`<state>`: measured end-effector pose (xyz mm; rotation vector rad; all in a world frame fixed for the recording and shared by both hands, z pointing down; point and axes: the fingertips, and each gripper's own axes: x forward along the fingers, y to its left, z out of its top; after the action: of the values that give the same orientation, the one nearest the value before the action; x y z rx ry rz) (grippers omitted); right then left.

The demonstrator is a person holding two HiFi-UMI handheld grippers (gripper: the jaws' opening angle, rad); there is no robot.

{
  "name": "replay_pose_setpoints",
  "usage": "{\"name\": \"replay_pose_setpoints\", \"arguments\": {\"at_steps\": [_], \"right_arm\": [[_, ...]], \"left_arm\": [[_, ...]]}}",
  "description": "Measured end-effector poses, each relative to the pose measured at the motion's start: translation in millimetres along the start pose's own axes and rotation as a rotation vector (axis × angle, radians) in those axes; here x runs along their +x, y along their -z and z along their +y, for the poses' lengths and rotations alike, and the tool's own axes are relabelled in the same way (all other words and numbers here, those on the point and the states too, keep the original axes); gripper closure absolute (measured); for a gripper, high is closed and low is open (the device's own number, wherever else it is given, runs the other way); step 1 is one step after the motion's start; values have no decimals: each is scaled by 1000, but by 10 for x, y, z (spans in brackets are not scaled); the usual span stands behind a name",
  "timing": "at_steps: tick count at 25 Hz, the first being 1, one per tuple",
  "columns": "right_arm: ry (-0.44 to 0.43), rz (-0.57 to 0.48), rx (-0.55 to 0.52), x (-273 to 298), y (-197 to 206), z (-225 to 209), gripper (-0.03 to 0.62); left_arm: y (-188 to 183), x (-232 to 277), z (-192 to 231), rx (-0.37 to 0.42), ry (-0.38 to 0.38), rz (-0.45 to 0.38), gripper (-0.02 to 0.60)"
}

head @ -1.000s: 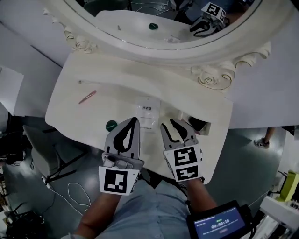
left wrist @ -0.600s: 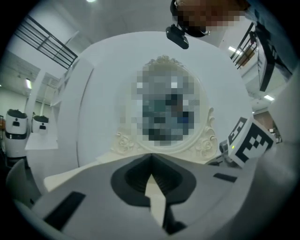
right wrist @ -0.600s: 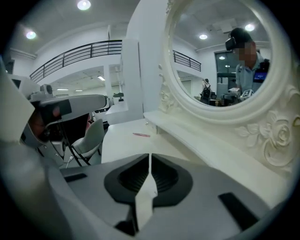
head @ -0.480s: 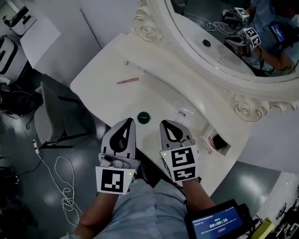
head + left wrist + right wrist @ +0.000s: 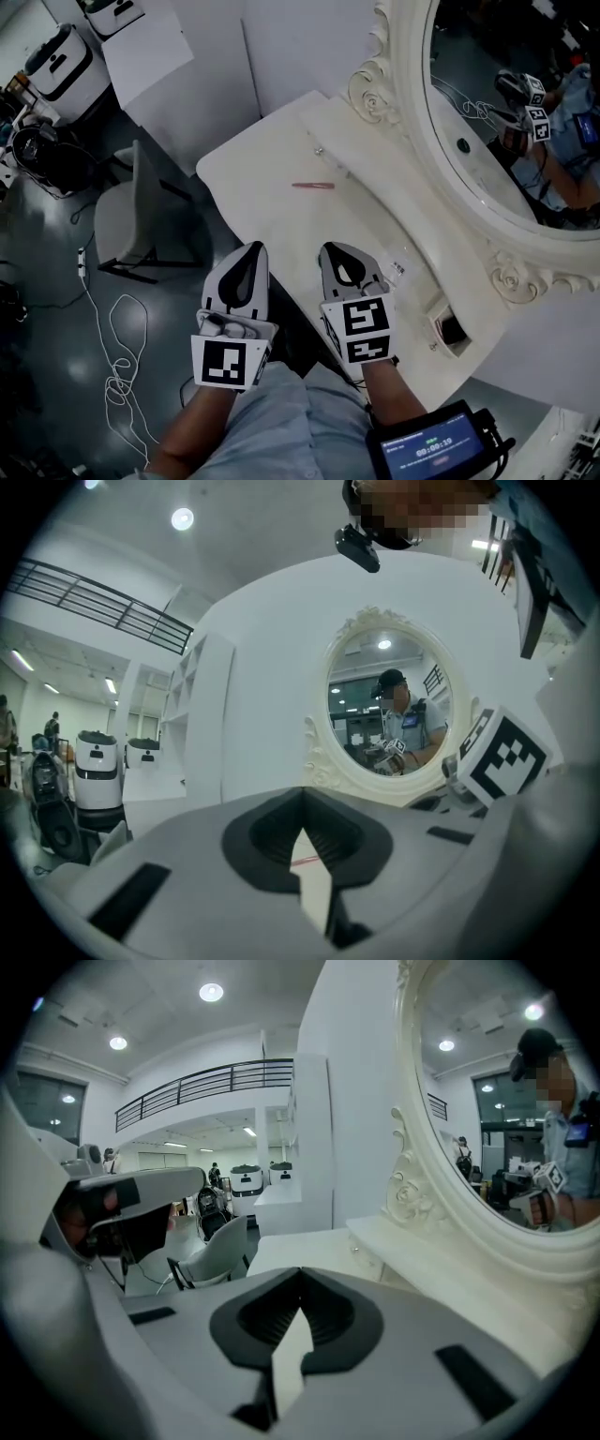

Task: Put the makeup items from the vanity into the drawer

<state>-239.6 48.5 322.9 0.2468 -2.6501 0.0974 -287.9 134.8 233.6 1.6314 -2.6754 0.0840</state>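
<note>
Both tongs have swung along the vanity (image 5: pixel 272 159), the left gripper (image 5: pixel 250 251) clenched empty and the right gripper (image 5: pixel 337 253) just closing shut on nothing, so reopen one before reaching the pink pencil (image 5: pixel 312 186) at twelve o'clock, with the drawer (image 5: pixel 448 328) at four.

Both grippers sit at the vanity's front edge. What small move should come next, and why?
Probably open the left gripper and ease it toward the pink stick: its jaws are shut and empty, and the stick lies loose on the vanity top, straight ahead in the left gripper view.
</note>
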Motion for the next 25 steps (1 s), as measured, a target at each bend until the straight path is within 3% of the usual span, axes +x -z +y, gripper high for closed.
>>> {"name": "replay_pose_setpoints", "arguments": {"at_steps": [7, 17, 25], "right_arm": [[24, 1, 7, 251, -103, 10, 592], [162, 129, 127, 1083, -11, -237, 591], [229, 220, 227, 1663, 201, -429, 591]], "left_arm": [[73, 186, 242, 26, 18, 1, 581], [342, 1034, 615, -8, 223, 83, 581], [687, 1651, 888, -42, 318, 164, 581]]}}
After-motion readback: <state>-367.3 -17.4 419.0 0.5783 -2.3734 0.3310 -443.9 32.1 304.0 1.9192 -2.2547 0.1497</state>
